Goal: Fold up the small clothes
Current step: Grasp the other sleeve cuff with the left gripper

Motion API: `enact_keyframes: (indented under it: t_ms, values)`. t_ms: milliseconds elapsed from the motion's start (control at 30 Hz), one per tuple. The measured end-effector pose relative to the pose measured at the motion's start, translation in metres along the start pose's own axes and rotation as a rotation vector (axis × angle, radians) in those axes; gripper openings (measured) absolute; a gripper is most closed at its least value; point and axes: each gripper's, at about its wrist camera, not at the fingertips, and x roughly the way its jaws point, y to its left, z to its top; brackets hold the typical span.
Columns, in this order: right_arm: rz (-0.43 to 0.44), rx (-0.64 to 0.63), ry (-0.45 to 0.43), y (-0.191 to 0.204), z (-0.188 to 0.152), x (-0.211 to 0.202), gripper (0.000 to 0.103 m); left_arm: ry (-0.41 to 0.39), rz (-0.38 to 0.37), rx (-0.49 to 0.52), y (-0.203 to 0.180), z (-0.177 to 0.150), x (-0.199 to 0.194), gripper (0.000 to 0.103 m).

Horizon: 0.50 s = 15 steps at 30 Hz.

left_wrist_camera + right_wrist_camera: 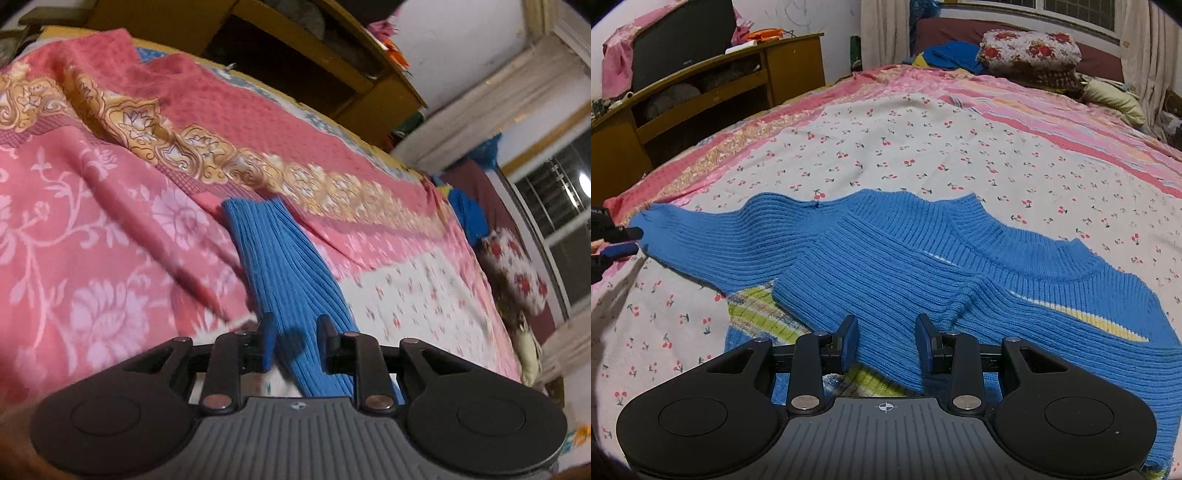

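A blue ribbed sweater lies spread on the cherry-print sheet. One sleeve is folded across its body. The other sleeve stretches out to the left, with its cuff at the pink blanket's edge. My left gripper shows at the left border beside that cuff, fingers apart. In the left wrist view the sleeve runs flat between and under the left gripper, and the pads do not press on it. My right gripper hovers open over the folded sleeve near the hem.
A pink floral blanket covers the bed's left side. A wooden desk stands beyond the bed's left edge. Folded floral bedding and blue clothes sit at the far end under a window.
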Motion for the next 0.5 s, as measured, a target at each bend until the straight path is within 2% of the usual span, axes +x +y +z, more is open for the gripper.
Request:
enact_keyframes:
  t_ms: [133, 233, 333, 500]
  values:
    - [0.0, 0.006, -0.001, 0.002, 0.001, -0.001, 0.034, 0.019, -0.011, -0.058, 0.008, 0.005, 0.016, 0.028]
    - [0.001, 0.008, -0.001, 0.004, 0.002, 0.0, 0.034, 0.0, -0.004, -0.064, 0.011, 0.01, 0.012, 0.029]
    - [0.004, 0.012, -0.002, 0.006, 0.004, -0.001, 0.034, -0.035, 0.036, -0.053, 0.013, 0.011, 0.001, 0.035]
    - [0.014, 0.013, -0.006, 0.009, 0.004, -0.001, 0.034, -0.049, 0.03, -0.074, 0.015, 0.013, 0.011, 0.041]
